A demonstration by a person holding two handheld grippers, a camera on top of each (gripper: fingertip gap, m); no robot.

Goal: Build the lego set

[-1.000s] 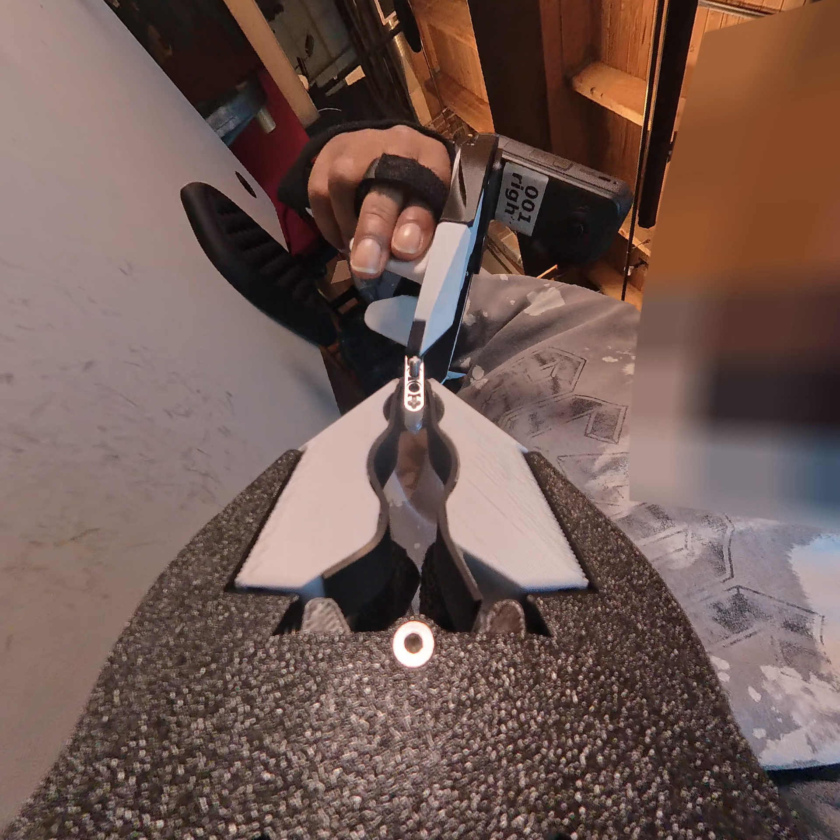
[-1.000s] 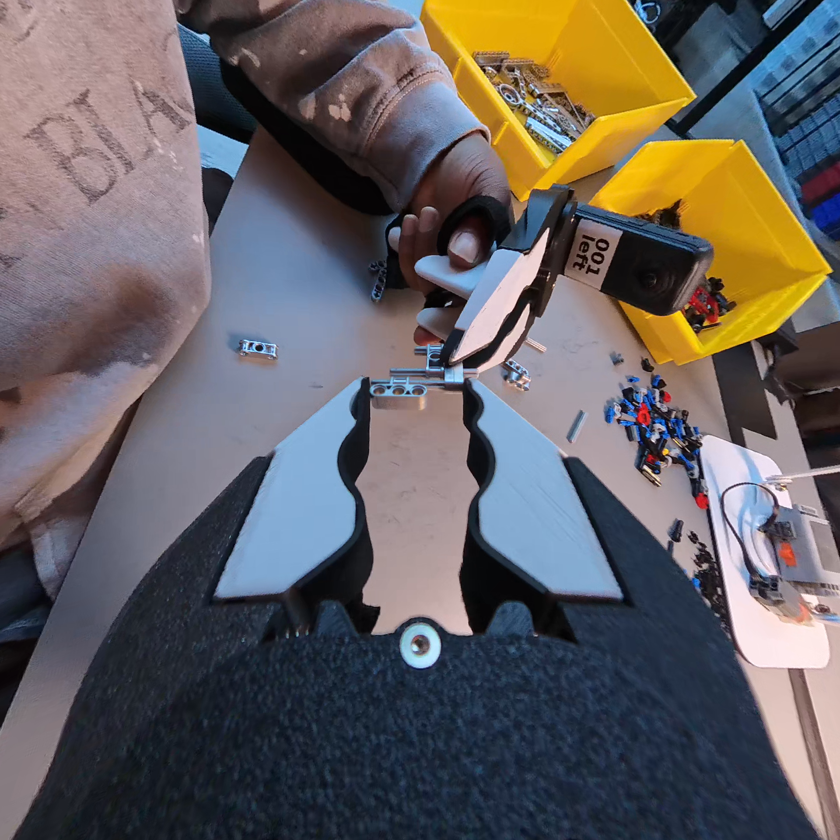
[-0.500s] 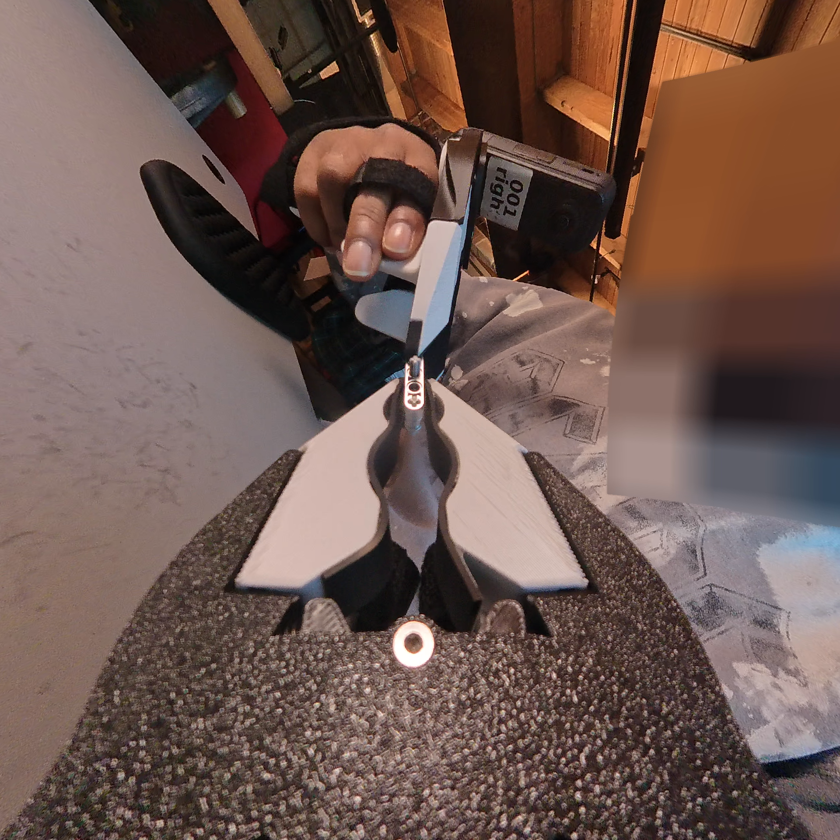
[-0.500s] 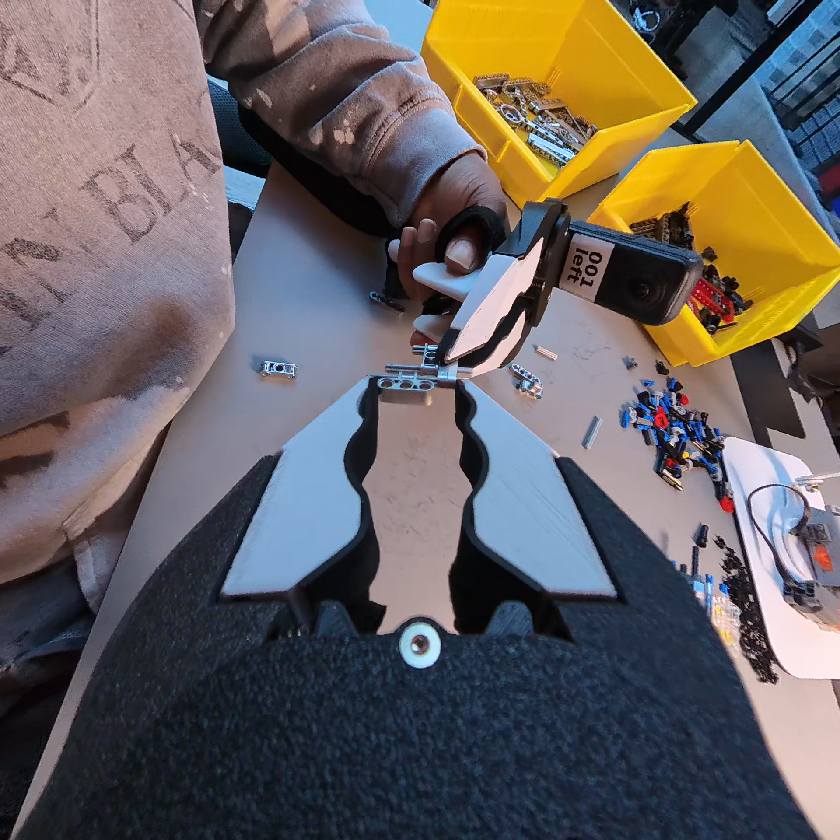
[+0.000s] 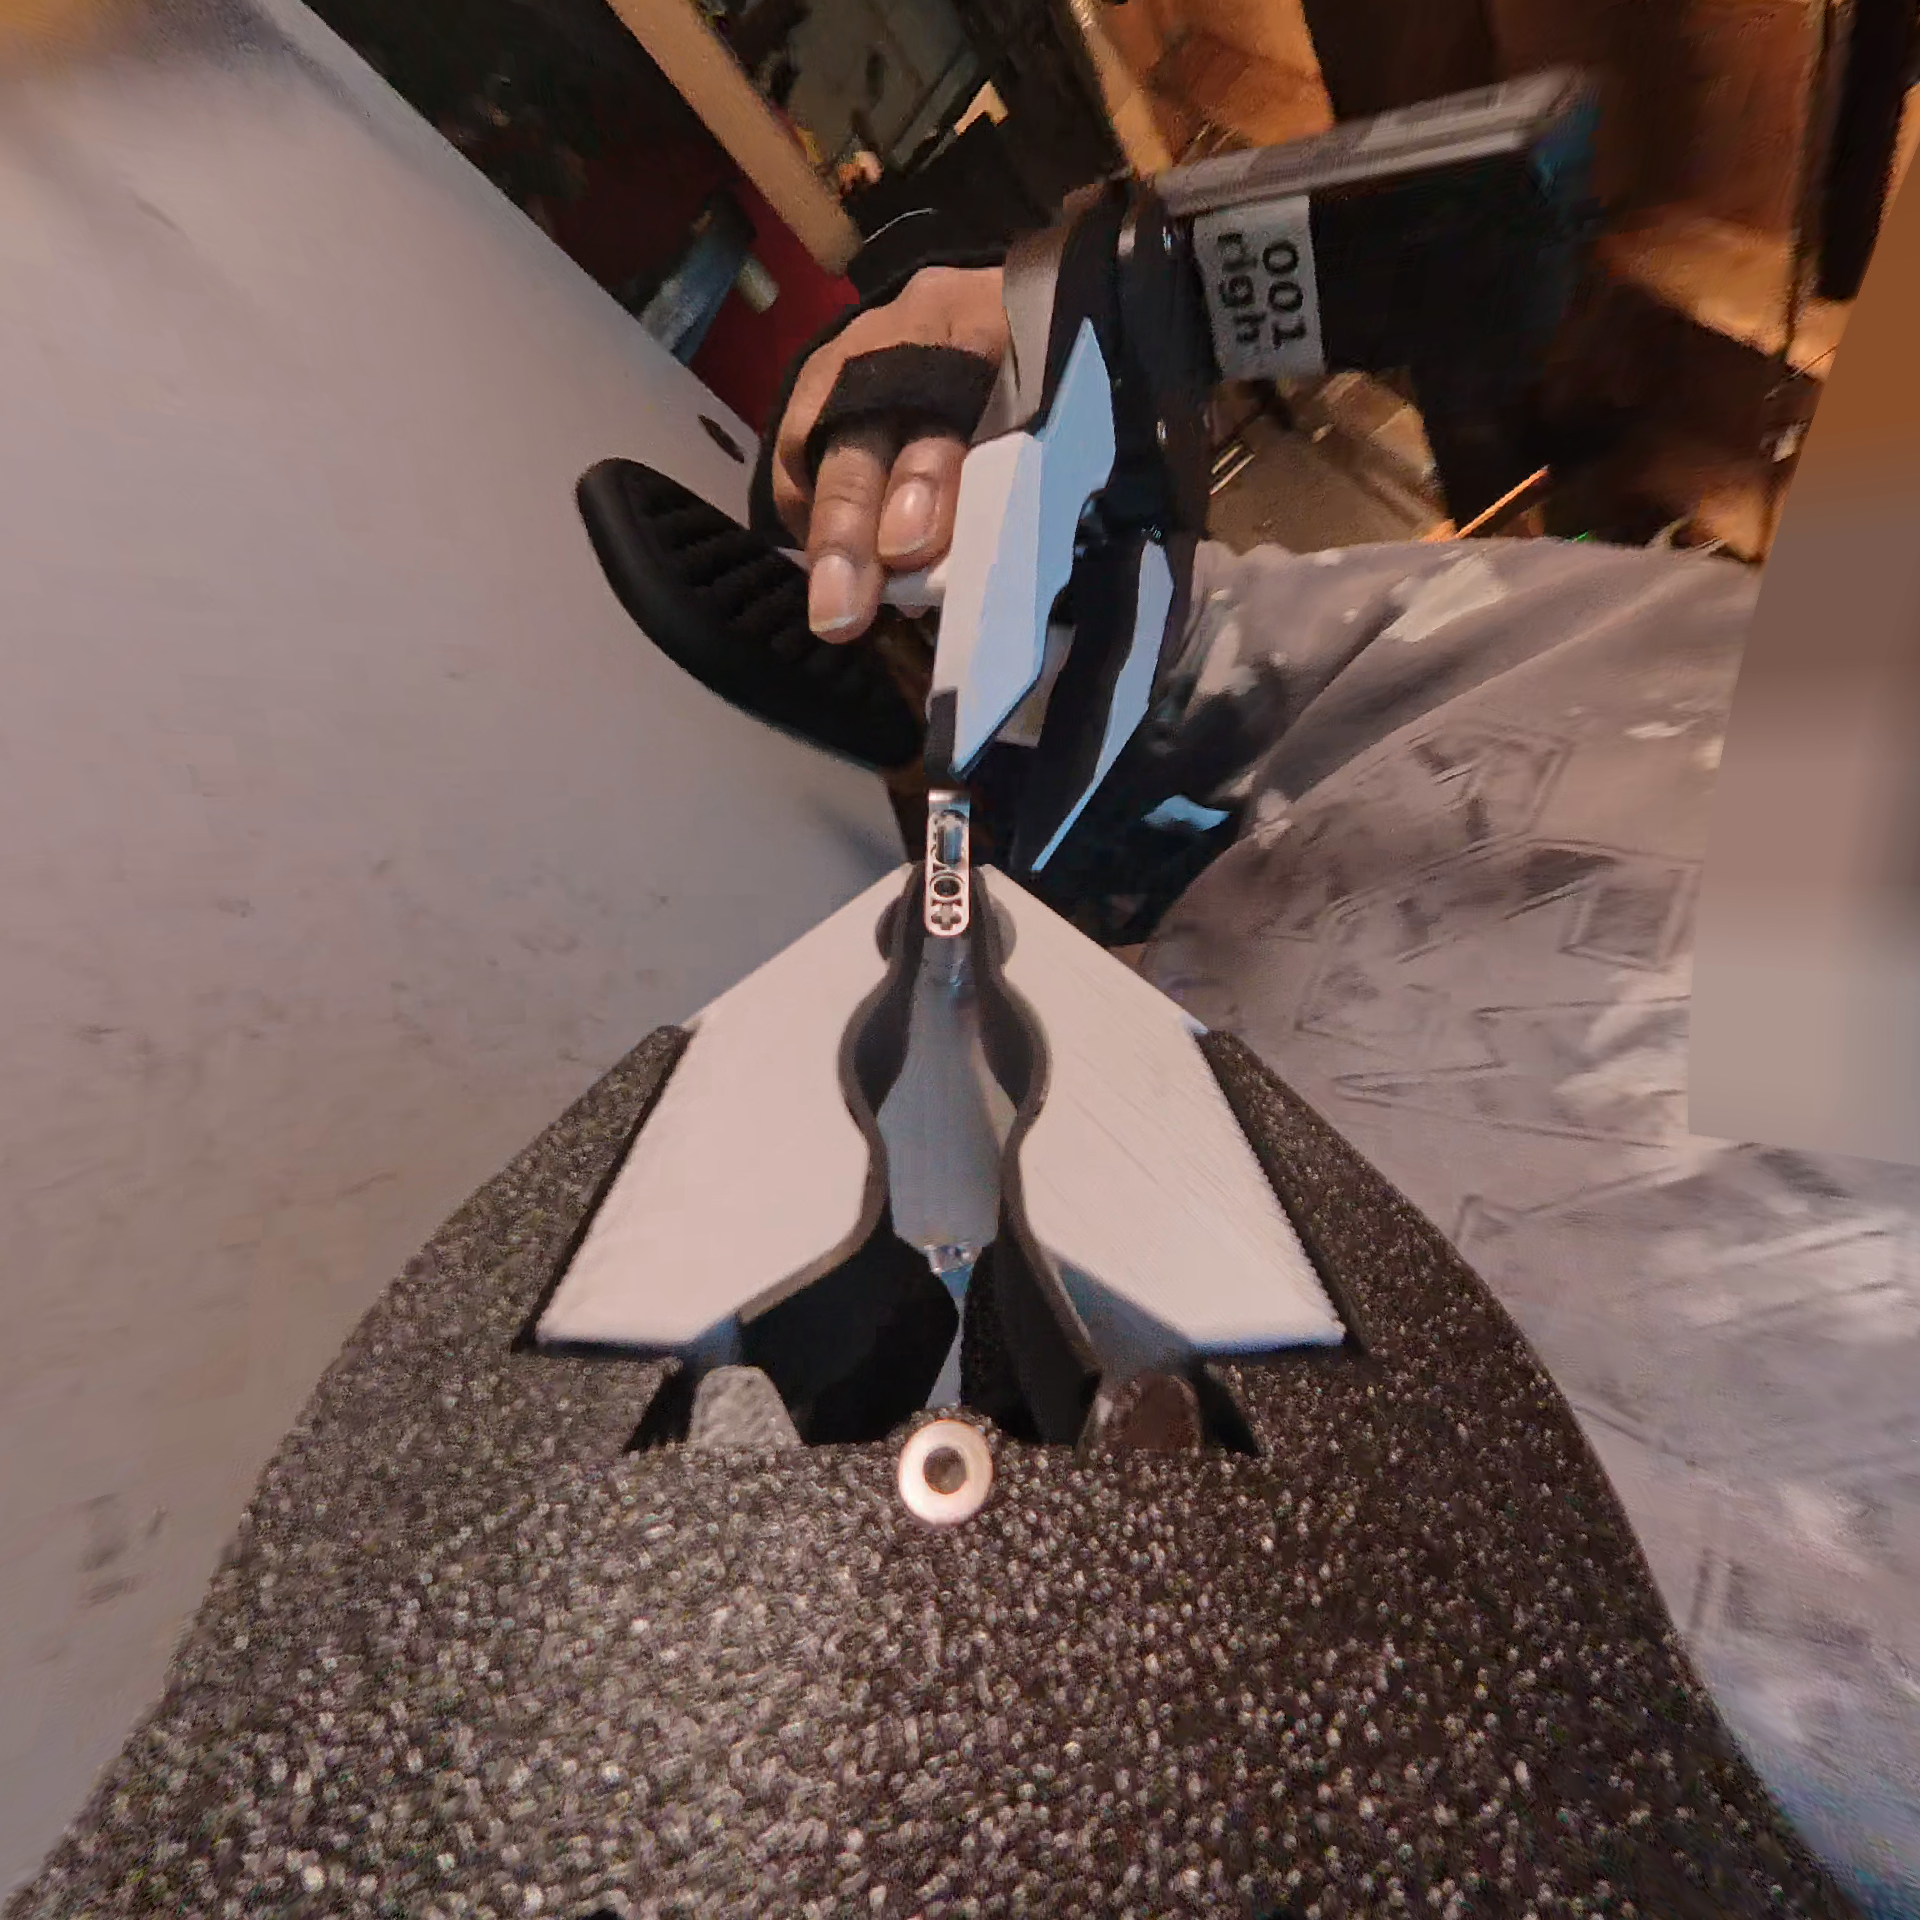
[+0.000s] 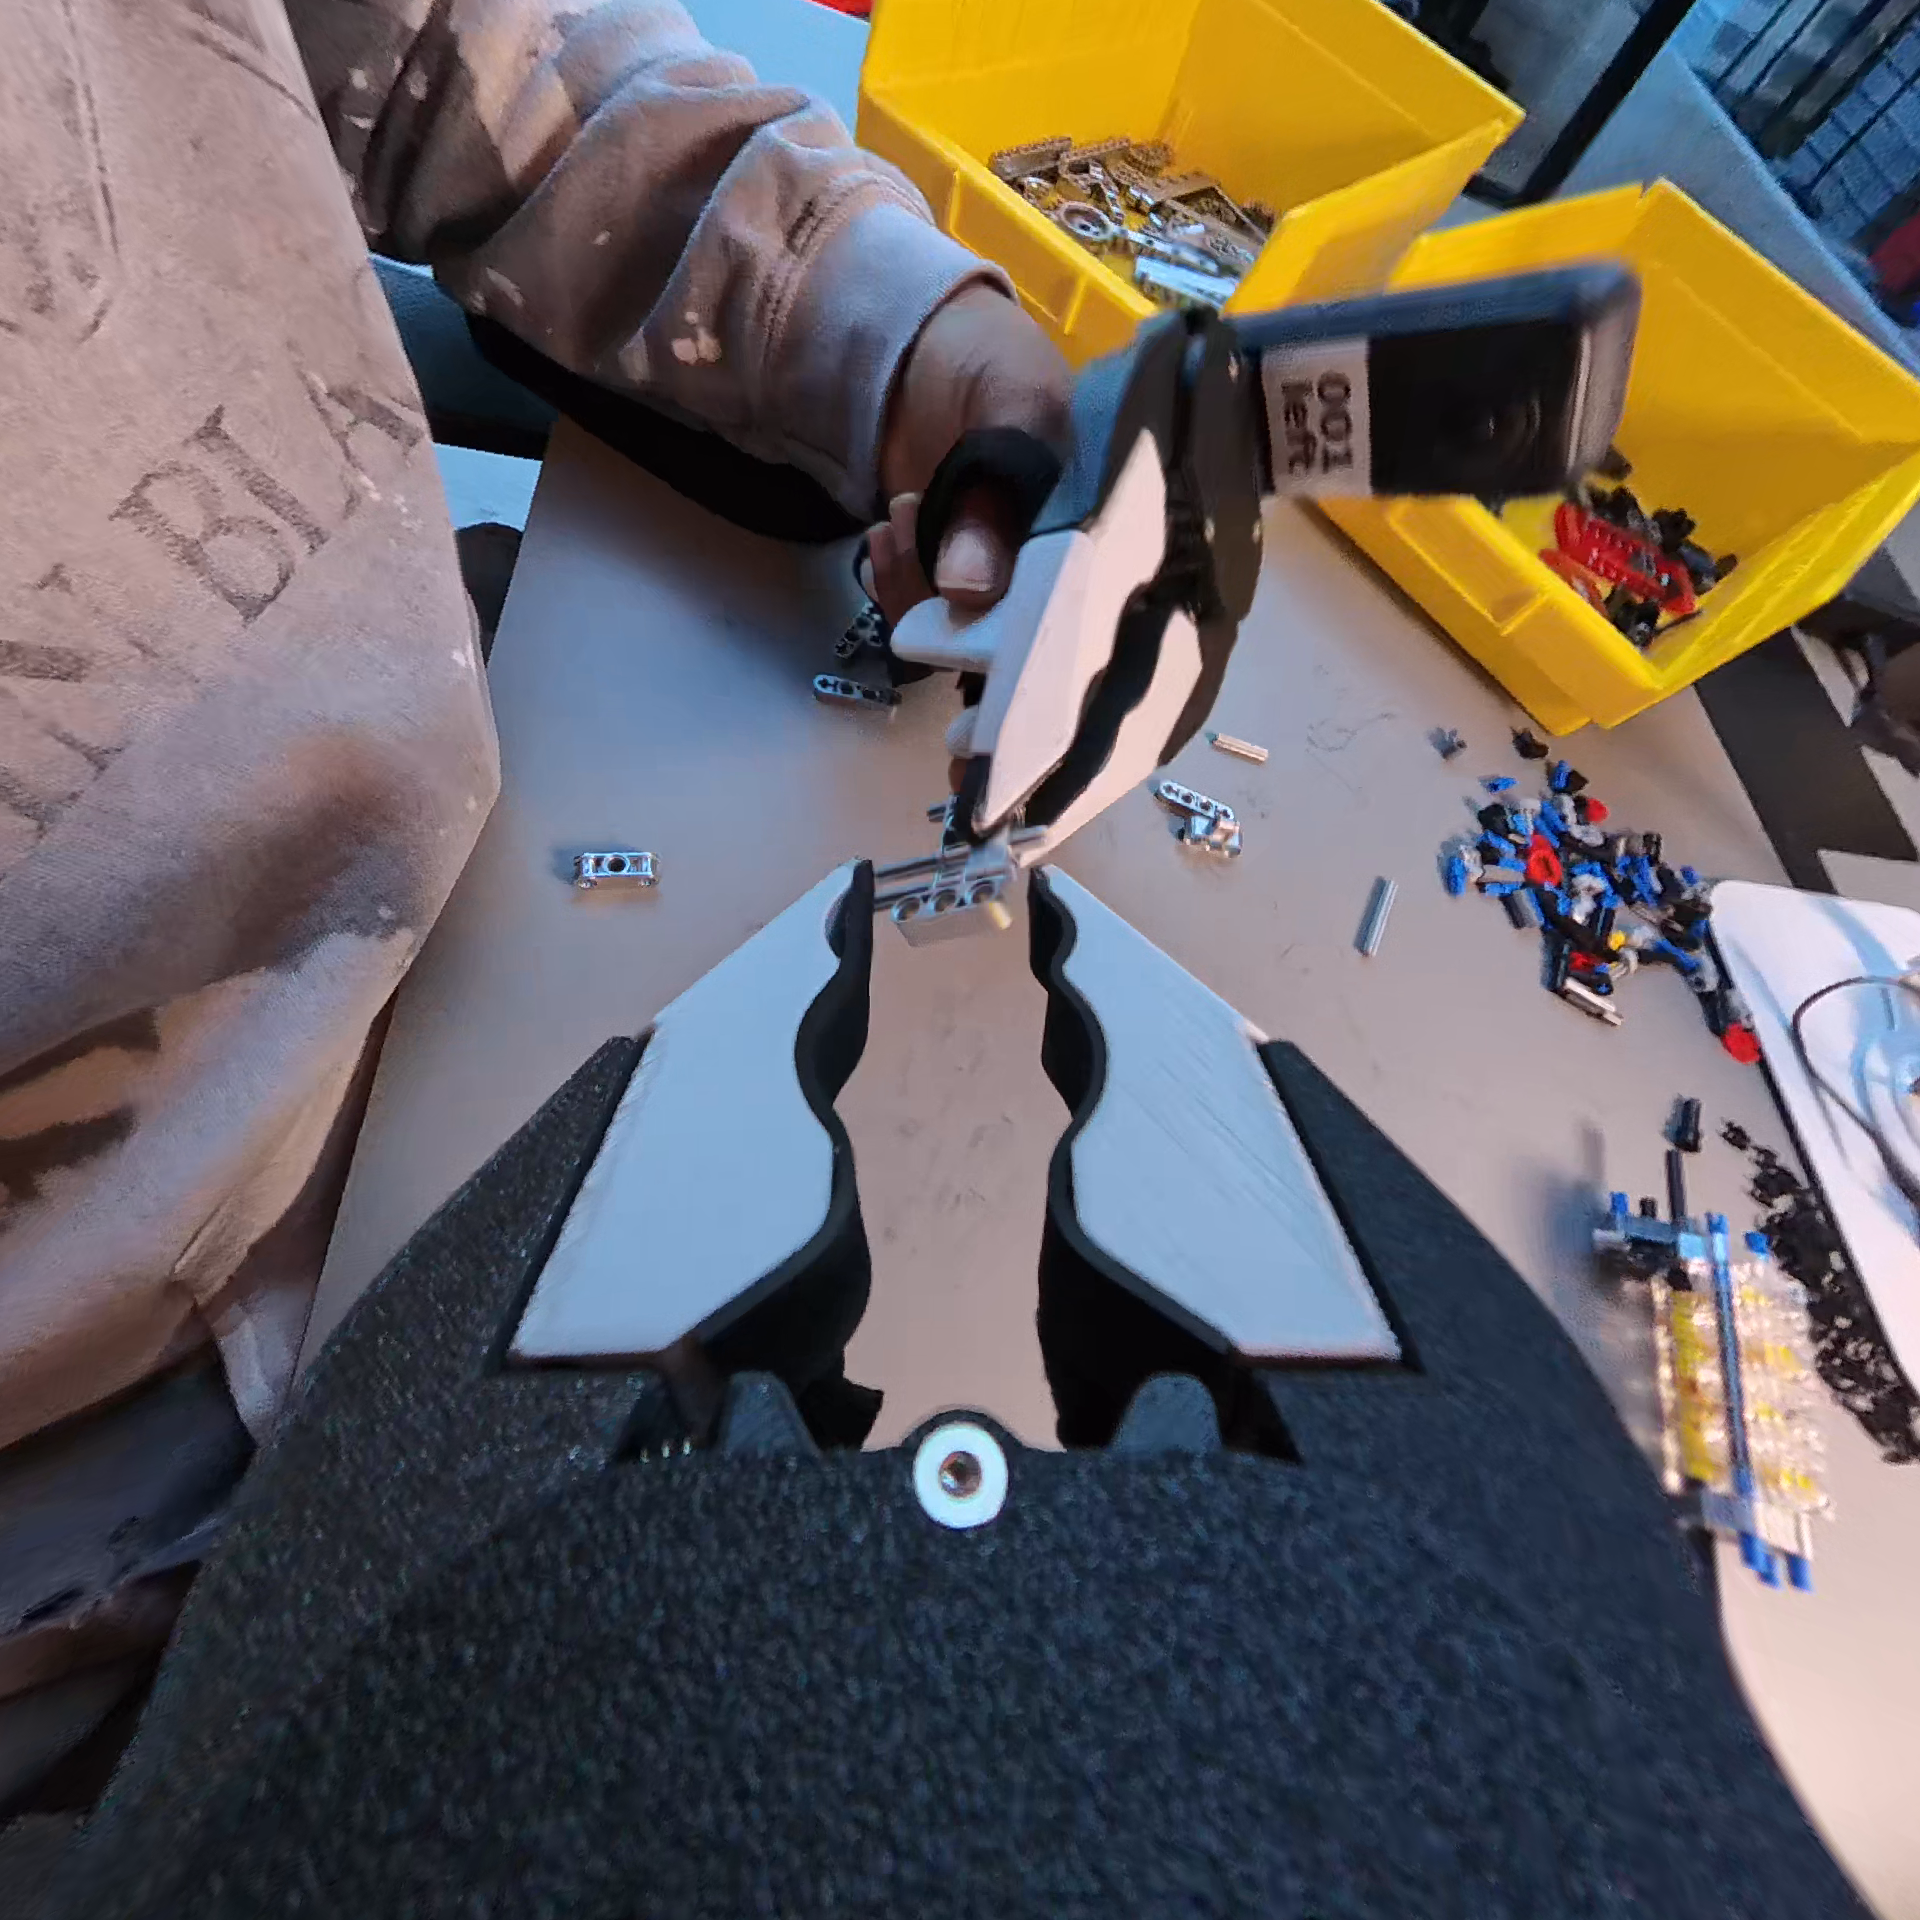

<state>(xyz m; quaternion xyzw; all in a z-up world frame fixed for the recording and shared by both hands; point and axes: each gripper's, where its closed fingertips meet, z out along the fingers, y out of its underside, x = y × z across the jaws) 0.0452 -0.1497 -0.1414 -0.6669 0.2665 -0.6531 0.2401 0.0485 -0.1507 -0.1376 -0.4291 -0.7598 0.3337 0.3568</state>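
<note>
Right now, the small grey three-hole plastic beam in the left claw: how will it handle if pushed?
Probably stiff: the small grey three-hole plastic beam shows no bend though the left claw pinches it only at its tips. Likely light: a tip pinch seems enough to carry it. Flat-sided, so it should slide, not roll, on the grey table.

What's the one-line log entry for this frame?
left gripper: shut on grey beam assembly | right gripper: open, flanking assembly | table: loose parts

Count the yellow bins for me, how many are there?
2. One yellow bin with grey parts sits at the table's far edge; the other yellow bin, holding red and black parts, sits right of it. More may lie outside the view.
</note>
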